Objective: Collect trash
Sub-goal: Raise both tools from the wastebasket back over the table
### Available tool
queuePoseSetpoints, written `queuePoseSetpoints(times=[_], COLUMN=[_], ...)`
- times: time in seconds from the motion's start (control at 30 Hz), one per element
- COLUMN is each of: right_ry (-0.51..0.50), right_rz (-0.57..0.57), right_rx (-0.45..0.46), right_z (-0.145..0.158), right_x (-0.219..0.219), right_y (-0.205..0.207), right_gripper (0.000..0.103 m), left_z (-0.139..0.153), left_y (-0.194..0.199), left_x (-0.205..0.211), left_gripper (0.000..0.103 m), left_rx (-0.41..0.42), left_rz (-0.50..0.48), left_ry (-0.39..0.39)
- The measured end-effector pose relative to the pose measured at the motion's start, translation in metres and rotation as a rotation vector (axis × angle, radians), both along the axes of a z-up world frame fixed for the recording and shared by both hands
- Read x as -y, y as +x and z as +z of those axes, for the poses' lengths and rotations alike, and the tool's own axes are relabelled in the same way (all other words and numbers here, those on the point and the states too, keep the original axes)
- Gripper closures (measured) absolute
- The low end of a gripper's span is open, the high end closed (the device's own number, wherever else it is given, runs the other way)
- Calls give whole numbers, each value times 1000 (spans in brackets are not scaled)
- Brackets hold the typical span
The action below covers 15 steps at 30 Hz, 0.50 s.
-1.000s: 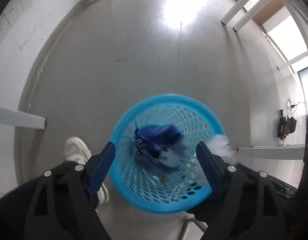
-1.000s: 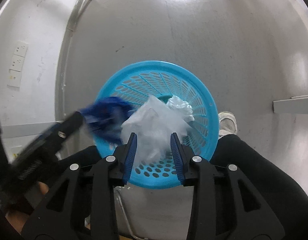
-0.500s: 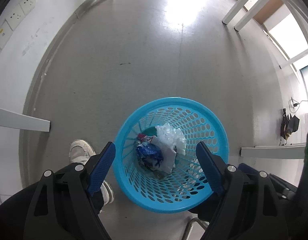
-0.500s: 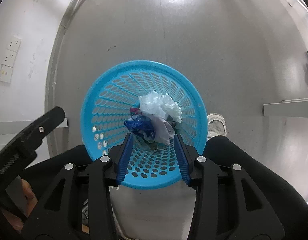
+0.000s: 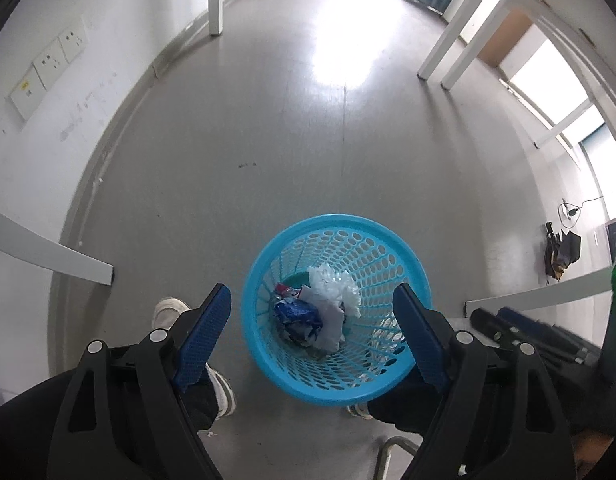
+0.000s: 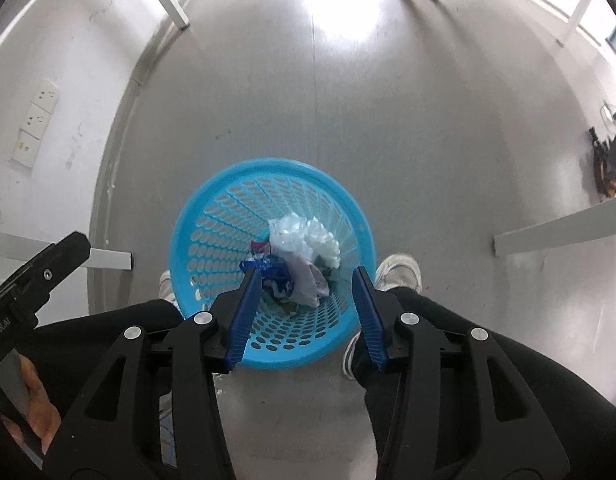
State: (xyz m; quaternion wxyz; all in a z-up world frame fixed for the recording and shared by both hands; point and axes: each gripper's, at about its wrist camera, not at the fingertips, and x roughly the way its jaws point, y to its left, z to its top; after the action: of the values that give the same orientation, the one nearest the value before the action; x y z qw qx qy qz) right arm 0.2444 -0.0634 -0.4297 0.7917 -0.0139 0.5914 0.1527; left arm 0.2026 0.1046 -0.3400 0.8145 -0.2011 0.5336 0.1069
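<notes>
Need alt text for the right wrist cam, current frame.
Looking down past the open, empty right gripper into a blue mesh basket on a grey floor, holding a white plastic bag, a blue wrapper and crumpled paper. The person's dark trousers and white shoe flank the basket.

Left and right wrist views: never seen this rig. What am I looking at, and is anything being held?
No robot here: a seated person holds a handheld tool in each hand, each with a fisheye camera looking along its two blue fingers. One picture comes from the left tool, the other from the right tool. Both look down at a blue basket on the grey floor between the person's shoes. Inside lie a crumpled white bag and a blue wrapper. Both tools are open and hold nothing.
</notes>
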Motion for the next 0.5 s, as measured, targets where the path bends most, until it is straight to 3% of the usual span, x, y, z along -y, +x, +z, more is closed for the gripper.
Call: queuePoseSetpoints(times=[0.27,0.5], right_ry=[21,81], right_rz=[65,115], right_rx=[113,195], right_z=[47,86], right_x=[10,27], right_y=[-40,-79], right_gripper=[42,40], left_z=[34,65], left_y=[-36,-67], left_x=[7,13], left_gripper=[12,12], left_rx=[74,128], left_rz=[-56,-90], left_ry=[29,73])
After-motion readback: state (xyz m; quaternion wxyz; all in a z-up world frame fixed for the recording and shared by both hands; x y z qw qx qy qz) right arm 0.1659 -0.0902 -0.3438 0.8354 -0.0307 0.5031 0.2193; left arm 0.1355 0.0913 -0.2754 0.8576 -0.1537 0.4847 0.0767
